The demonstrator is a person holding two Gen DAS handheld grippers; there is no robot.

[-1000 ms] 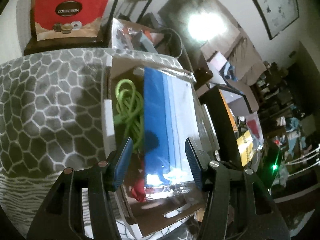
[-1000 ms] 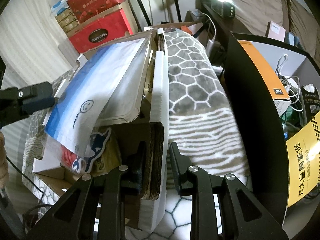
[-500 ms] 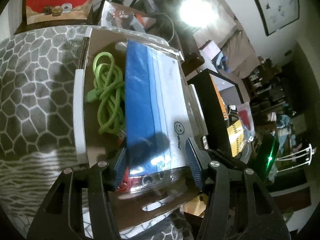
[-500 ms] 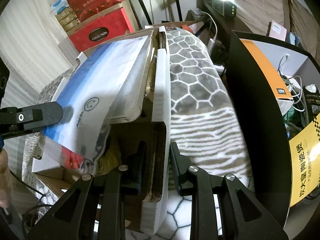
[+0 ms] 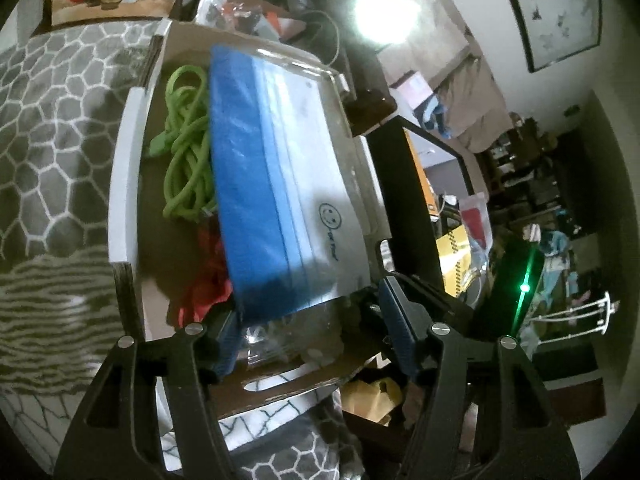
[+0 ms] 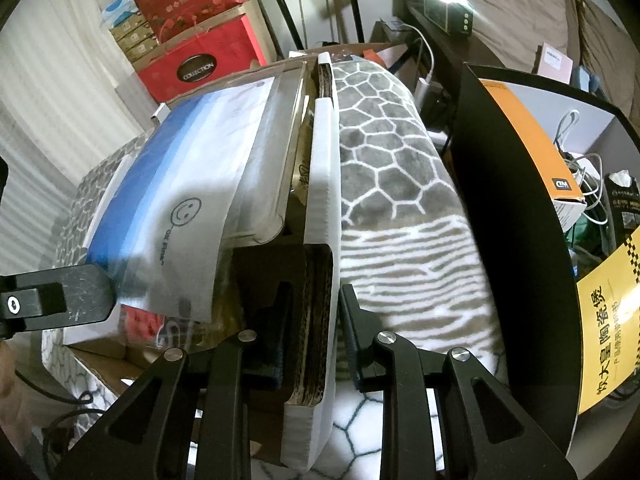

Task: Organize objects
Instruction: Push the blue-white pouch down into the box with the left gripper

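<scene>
Left gripper (image 5: pixel 312 338) over box (image 5: pixel 124 152), fingers spread wide, nothing held; near end of blue-and-white pack (image 5: pixel 276 184) sits between them.

Right gripper (image 6: pixel 312 320) pinches box wall (image 6: pixel 320 220), fingers shut tight on it, one each side.

Pack lies tilted in box, smiley face on it. Red thing (image 5: pixel 208 268) just left of left fingers, under pack. Green cord (image 5: pixel 186 148) farther ahead, left of pack. Grey blanket (image 6: pixel 392 152) under box, right of right fingers. Red carton (image 6: pixel 200 60) far behind.
</scene>
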